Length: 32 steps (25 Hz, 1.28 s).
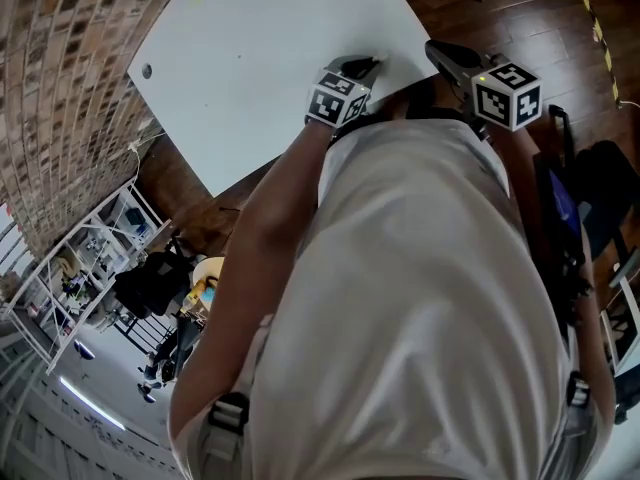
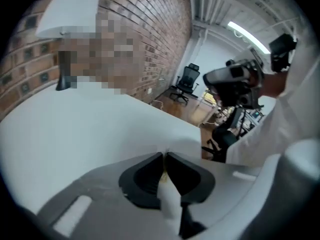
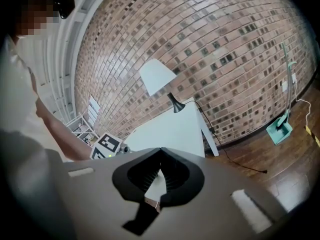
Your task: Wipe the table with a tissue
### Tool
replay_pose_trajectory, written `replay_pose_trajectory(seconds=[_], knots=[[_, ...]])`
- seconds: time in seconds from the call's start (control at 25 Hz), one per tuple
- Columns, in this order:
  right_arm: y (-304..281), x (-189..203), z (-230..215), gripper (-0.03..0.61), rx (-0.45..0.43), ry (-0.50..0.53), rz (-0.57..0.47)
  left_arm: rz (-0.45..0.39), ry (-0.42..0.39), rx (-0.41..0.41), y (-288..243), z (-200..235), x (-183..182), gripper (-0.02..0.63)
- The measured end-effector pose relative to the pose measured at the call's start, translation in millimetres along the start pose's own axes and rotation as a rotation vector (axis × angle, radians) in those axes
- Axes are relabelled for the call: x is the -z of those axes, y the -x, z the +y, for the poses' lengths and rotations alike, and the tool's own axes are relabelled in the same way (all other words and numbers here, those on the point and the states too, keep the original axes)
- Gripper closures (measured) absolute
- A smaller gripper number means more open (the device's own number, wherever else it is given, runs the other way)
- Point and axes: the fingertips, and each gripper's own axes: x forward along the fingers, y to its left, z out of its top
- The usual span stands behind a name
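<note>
Shirt (image 1: 420,298) fills lower frame. Left gripper (image 1: 362,66) clamped on tissue (image 2: 168,199), upper centre, at table (image 1: 250,58) edge. Right gripper (image 1: 437,50) closed, empty, upper right. Step: wiping stroke, likely. Next: press tissue down, sweep across table.

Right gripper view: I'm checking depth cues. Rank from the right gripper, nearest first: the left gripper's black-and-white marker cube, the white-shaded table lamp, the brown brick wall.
1. Black-and-white marker cube, low left.
2. White-shaded table lamp, centre, at the white table's far end.
3. Brown brick wall, behind the lamp.
</note>
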Motion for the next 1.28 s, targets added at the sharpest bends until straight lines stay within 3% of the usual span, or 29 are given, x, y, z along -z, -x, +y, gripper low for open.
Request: replay_pose_trajectory(seconds=[0.08,0.16,0.32,0.48,0.6,0.84,1.08,1.28], knots=[[0,-3,1,0.571,-0.012,0.008,0.001,0.008,-0.044,0.083,0,-22,3,0.577],[1,-6,2,0.571,-0.020,0.014,0.000,-0.047,-0.001,0.075,7,-21,-3,0.577],[3,-6,1,0.571,-0.017,0.011,0.001,-0.157,0.169,-0.088,34,35,-9,0.575],[9,-2,-1,0.571,0.006,-0.002,-0.003,-0.152,0.269,-0.308,59,114,-14,0.575],[17,4,-8,0.571,0.041,-0.030,-0.010,-0.121,0.271,-0.386,59,145,-25,0.575],[32,9,-19,0.571,0.089,-0.077,-0.043,-0.060,0.220,-0.456,43,151,-29,0.574],[25,2,-12,0.571,0.064,-0.088,-0.066,-0.044,0.111,-0.307,16,93,-22,0.575],[16,-6,0,0.571,0.028,-0.060,-0.059,0.000,0.012,-0.089,-5,8,-11,0.575]])
